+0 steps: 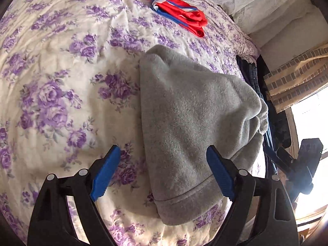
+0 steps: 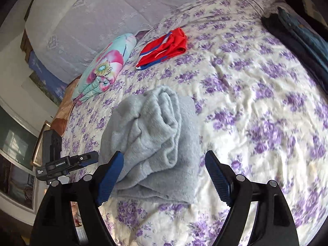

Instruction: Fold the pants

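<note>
Pants: one grey fleece pair [image 1: 190, 127], folded into a thick bundle and lying on the bed at about 3 o'clock of centre in the left view; in the right view it sits at centre, rolled layers uppermost.
Bed: one floral quilt [image 1: 61, 65] in purple and cream under everything, wrinkled.
Blanket: one rolled flowery blanket [image 2: 104, 67] at 10 o'clock in the right view, well apart from the pants.
Shorts: one red and blue pair [image 1: 180, 14], folded, at 12 o'clock in the left view, well apart.
Dark clothes: a pile [image 2: 297, 32] at 2 o'clock by the bed's edge; count cannot be told.
Left claw: [image 1: 164, 172] fingers spread wide, holding nothing, the right finger over the grey cloth near its hem.
Right claw: [image 2: 164, 174] fingers spread wide, holding nothing, the left finger just beside the bundle's edge.
Risk: the top layers look loose and bunched, so I judge the bundle could spring open or slump if nudged; a finger dragging across the fleece would cause it.
</note>
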Available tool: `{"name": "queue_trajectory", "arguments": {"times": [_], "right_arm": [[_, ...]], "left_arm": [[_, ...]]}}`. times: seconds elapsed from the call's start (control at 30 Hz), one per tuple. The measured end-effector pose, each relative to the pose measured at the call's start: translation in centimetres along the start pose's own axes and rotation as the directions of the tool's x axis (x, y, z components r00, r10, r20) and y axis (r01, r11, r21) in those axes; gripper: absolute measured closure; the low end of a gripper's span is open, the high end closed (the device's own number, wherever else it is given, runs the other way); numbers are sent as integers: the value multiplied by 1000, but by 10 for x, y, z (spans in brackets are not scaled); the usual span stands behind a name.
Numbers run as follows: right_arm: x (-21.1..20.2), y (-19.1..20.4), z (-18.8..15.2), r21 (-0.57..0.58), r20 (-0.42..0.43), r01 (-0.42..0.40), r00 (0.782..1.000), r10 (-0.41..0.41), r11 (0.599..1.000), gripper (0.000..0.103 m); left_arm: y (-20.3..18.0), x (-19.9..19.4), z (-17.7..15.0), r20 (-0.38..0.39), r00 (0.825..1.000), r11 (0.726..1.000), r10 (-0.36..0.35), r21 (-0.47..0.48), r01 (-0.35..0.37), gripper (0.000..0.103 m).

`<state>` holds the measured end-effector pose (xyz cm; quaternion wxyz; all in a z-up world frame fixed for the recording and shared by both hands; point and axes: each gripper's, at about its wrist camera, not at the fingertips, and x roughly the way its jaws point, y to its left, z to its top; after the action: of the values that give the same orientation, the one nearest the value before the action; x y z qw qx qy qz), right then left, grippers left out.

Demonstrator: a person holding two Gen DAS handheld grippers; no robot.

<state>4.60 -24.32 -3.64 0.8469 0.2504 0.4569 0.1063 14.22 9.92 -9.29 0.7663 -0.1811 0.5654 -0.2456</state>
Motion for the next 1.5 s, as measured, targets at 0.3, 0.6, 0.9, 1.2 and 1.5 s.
{"name": "queue_trajectory", "arguments": {"times": [0.3, 0.6, 0.9, 1.2, 1.5], "right_arm": [[36, 23, 24, -19, -51, -34, 998, 33, 999, 21], [70, 8, 22, -67, -118, 169, 977, -176, 983, 11], [104, -34, 20, 197, -296, -139, 935, 194, 970, 9], [94, -11, 14, 80, -174, -125, 975, 138, 989, 37], [57, 19, 6, -39, -71, -60, 996, 58, 997, 47]], "left_arm": [[-21, 22, 0, -38, 999, 999, -35, 36, 37, 20], [-21, 27, 4, -51, 998, 998, -45, 50, 47, 20], [-17, 38, 11, -88, 992, 995, -90, 26, 92, 20], [-36, 42, 15, -62, 997, 997, -35, 68, 39, 32], [-78, 5, -4, 73, 991, 973, 114, 194, -126, 56]]}}
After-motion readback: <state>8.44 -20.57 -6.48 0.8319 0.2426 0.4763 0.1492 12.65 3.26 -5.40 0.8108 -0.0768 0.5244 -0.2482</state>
